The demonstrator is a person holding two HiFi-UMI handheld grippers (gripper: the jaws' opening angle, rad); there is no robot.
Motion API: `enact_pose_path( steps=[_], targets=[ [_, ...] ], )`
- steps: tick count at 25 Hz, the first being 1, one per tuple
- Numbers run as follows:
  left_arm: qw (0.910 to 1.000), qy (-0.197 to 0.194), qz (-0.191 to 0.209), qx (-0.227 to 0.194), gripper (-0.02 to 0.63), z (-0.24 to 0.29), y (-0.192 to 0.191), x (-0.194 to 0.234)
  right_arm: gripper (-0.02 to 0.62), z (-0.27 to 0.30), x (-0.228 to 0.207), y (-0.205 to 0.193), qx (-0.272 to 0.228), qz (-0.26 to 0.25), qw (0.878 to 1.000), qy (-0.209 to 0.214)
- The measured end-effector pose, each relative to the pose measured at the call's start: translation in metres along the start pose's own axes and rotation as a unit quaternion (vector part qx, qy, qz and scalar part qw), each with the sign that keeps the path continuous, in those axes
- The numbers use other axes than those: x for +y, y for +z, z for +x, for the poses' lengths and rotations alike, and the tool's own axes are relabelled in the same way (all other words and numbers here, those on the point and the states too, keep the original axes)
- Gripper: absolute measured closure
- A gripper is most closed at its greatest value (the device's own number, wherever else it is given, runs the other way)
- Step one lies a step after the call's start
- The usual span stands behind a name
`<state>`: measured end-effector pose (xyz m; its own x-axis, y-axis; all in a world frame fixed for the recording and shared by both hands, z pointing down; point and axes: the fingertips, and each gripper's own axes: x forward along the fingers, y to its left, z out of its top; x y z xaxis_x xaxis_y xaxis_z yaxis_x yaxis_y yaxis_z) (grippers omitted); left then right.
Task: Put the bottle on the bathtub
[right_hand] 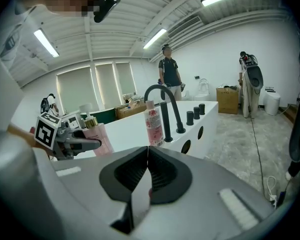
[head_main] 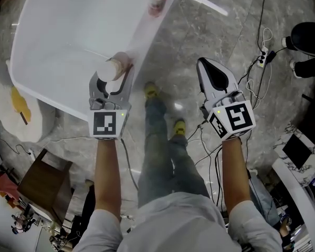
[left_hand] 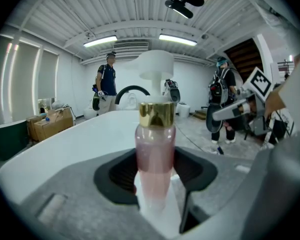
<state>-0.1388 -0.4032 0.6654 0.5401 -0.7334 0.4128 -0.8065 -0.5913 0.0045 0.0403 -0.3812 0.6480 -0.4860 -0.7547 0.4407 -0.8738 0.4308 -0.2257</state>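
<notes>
Left gripper (head_main: 115, 82): clamped on the bottle (head_main: 113, 67), its jaws pressing the lower body from both sides, right at the near rim of the bathtub (head_main: 68, 30).
Bottle: upright in the jaws, with clear pink liquid, a gold collar and a white pump head. It stands over the bathtub's near rim, and whether its base touches the rim cannot be told.
Right gripper (head_main: 206, 67): jaws pressed together with nothing between them, held over the floor (head_main: 210, 30) to the side of the bathtub and apart from it.
Bathtub: white and free-standing, its basin bare, seen from above.
Second bottle (right_hand: 153, 124): pink-labelled, standing on the bathtub's far rim just beside the black tap (right_hand: 162, 109).
Tap fittings: a row of small black knobs (right_hand: 196, 114) on the bathtub's far rim, beyond the tap.
Floor: grey marbled tile around the bathtub, with cables (head_main: 260, 67) trailing on the side away from it.
Bystander: a person (right_hand: 168, 74) stands beyond the bathtub's far end.
</notes>
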Motion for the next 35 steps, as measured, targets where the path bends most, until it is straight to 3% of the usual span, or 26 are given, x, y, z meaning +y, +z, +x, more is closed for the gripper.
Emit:
enact_pose_path(
  steps=[4,7,11,20,25,28,31,35],
  targets=[
    [1.0,0.004,-0.001,-0.003,0.39,-0.003,0.0,0.001,0.592,-0.006,0.002,0.001,-0.001,0.0,1.0,-0.004],
    [0.9997,-0.001,0.021,0.01,0.387,-0.005,-0.002,0.0,0.592,-0.011,0.002,0.003,-0.002,-0.001,1.0,-0.006],
    [0.9993,-0.003,0.029,0.026,0.334,-0.009,-0.005,-0.004,0.592,-0.016,0.003,0.01,-0.007,-0.003,1.0,-0.006],
    [0.9994,0.018,0.004,0.029,0.325,-0.039,0.002,-0.008,0.592,-0.042,0.011,0.025,-0.013,-0.001,1.0,-0.014],
    [0.9989,0.029,-0.033,0.017,0.328,-0.064,0.011,-0.014,0.592,-0.063,0.02,0.042,-0.026,-0.009,1.0,-0.014],
    [0.9976,0.039,-0.057,0.006,0.348,-0.083,0.023,-0.018,0.592,-0.079,0.028,0.056,-0.035,-0.008,0.999,-0.016],
    [0.9946,0.059,-0.084,-0.012,0.431,-0.102,0.038,-0.017,0.592,-0.094,0.036,0.071,-0.049,-0.013,0.999,-0.017],
    [0.9931,0.074,-0.089,-0.02,0.496,-0.122,0.056,-0.023,0.592,-0.117,0.044,0.085,-0.062,-0.007,0.998,-0.025]
  ],
)
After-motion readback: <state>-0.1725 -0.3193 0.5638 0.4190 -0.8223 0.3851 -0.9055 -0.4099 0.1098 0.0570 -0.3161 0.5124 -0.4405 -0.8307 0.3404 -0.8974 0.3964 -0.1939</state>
